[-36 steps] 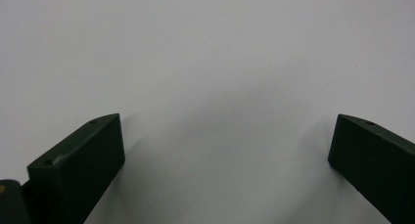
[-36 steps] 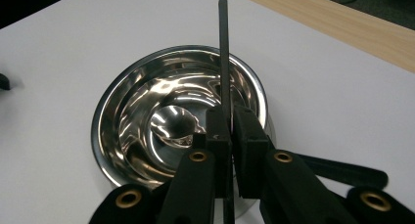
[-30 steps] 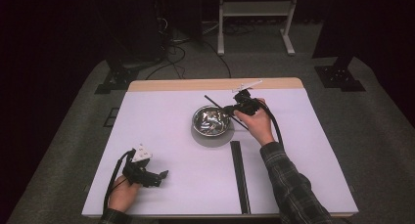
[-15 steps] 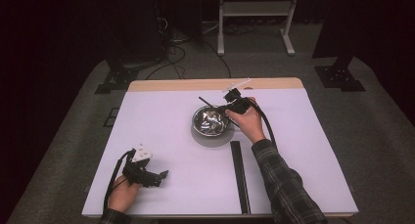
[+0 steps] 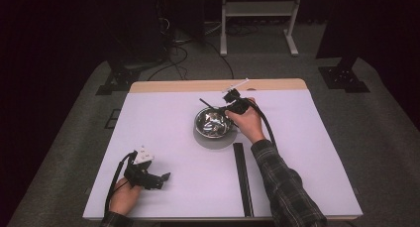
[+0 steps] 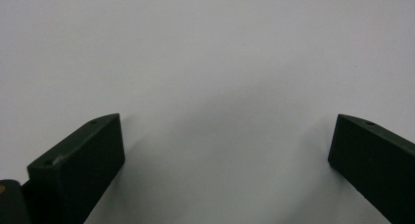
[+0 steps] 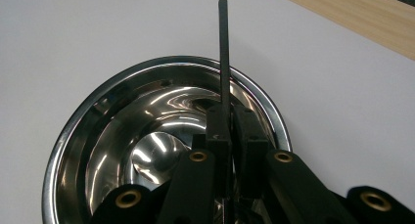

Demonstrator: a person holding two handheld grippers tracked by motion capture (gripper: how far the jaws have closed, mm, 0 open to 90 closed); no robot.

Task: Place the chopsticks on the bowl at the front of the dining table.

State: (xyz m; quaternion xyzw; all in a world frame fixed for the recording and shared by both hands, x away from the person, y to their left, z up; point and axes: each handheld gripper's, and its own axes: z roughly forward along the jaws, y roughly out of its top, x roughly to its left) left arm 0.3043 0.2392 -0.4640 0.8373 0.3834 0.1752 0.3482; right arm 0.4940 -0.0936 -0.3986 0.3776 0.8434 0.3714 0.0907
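A shiny steel bowl (image 5: 200, 128) stands in the middle of the white table. My right gripper (image 5: 229, 107) hovers over the bowl's far right rim, shut on a thin black stick (image 5: 207, 103) that points away to the far left. The right gripper view has the stick (image 7: 223, 57) rising from between the closed pads (image 7: 247, 136) above the bowl (image 7: 73, 131), whose inside reflects light. My left gripper (image 5: 162, 178) rests near the table's front left, open, and its jaws stand wide over bare white table (image 6: 215, 62) with nothing between them.
A long black bar (image 5: 242, 180) lies on the table in front of the bowl, pointing toward the front edge. A wooden strip (image 5: 198, 85) runs along the far edge. Cables and a stand's legs (image 5: 257, 24) are on the floor beyond.
My right gripper has moved left with the stick, from beside the bowl's right to over its rim. The left gripper has stayed put.
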